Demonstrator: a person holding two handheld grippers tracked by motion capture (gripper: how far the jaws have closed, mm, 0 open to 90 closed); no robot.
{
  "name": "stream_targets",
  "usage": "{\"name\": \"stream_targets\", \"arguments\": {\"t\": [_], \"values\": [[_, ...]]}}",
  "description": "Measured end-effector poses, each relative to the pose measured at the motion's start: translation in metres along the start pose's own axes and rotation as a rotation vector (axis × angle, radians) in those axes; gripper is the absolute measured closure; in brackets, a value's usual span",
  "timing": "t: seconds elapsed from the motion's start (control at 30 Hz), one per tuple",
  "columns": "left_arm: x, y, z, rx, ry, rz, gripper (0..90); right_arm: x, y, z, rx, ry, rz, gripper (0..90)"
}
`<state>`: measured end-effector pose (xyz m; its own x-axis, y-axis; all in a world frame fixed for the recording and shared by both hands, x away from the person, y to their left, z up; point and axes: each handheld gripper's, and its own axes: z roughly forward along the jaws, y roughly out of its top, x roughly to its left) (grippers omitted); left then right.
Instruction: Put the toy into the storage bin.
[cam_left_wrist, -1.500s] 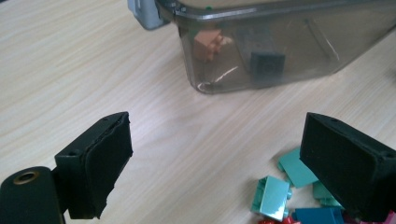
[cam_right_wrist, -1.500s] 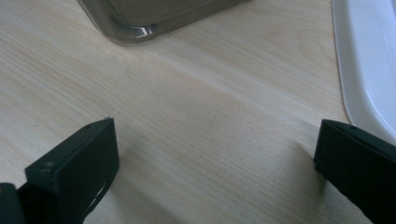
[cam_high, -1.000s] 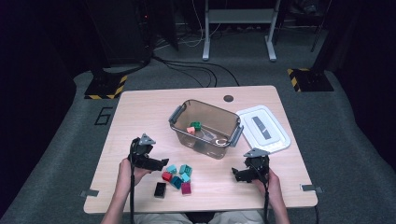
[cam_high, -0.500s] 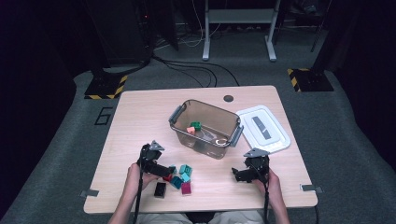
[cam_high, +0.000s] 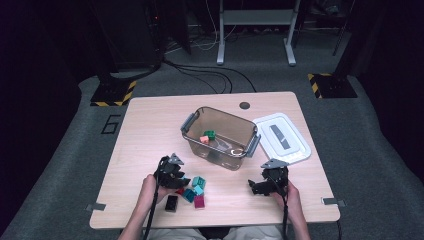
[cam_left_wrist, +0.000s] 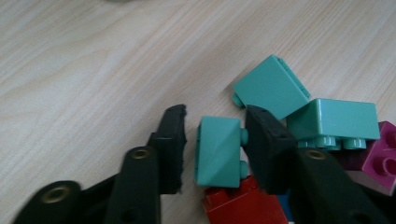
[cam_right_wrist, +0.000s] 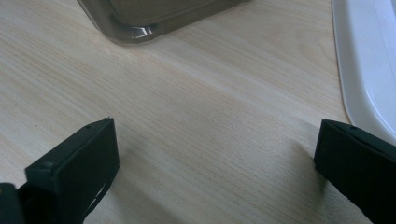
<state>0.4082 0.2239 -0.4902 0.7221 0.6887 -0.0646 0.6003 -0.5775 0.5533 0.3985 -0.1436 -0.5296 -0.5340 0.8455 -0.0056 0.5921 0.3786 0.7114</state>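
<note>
The left hand-held gripper (cam_left_wrist: 212, 140) has just been closing its jaws around a small teal brick (cam_left_wrist: 218, 150) at the lower centre of the left gripper view; the right jaw touches its studs, while a thin gap remains at the left jaw. The brick leans on a red brick (cam_left_wrist: 243, 203) on the counter (cam_left_wrist: 84, 70). The right hand-held gripper (cam_right_wrist: 215, 163) stands spread wide over bare wood, near the clear bin (cam_high: 220, 137).

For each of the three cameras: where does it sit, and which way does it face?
High view: above the person's side, looking forward and down on the table; forearms, both hands and grippers show.
Left gripper view: rides the left gripper, looking along its jaws at a teal brick.
Right gripper view: rides the right gripper, facing bare table.
Shared: the bin, high and right gripper views.
</note>
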Motion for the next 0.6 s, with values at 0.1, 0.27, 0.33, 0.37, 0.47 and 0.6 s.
{"name": "stream_targets", "arguments": {"t": [0.1, 0.27, 0.33, 0.37, 0.47, 0.6], "values": [[-0.001, 0.001, 0.001, -0.003, 0.004, -0.004, 66.9, 0.0, 0.0, 0.0, 0.0, 0.0, 0.0, 0.0], [0.002, 0.004, 0.0, -0.025, 0.012, -0.017, 67.3, 0.0, 0.0, 0.0, 0.0, 0.0, 0.0, 0.0], [0.003, 0.005, -0.002, -0.032, 0.013, -0.027, 67.2, 0.0, 0.0, 0.0, 0.001, 0.0, 0.0, 0.0], [0.004, 0.006, -0.004, -0.036, 0.022, -0.024, 67.3, 0.0, 0.0, 0.0, 0.001, 0.001, 0.0, 0.0], [0.005, 0.008, -0.008, -0.049, 0.025, -0.026, 67.2, 0.0, 0.0, 0.0, 0.0, 0.001, -0.001, 0.0], [0.007, 0.009, -0.013, -0.054, 0.029, -0.022, 67.2, 0.0, 0.0, 0.0, 0.001, 0.001, 0.0, 0.0]]}}
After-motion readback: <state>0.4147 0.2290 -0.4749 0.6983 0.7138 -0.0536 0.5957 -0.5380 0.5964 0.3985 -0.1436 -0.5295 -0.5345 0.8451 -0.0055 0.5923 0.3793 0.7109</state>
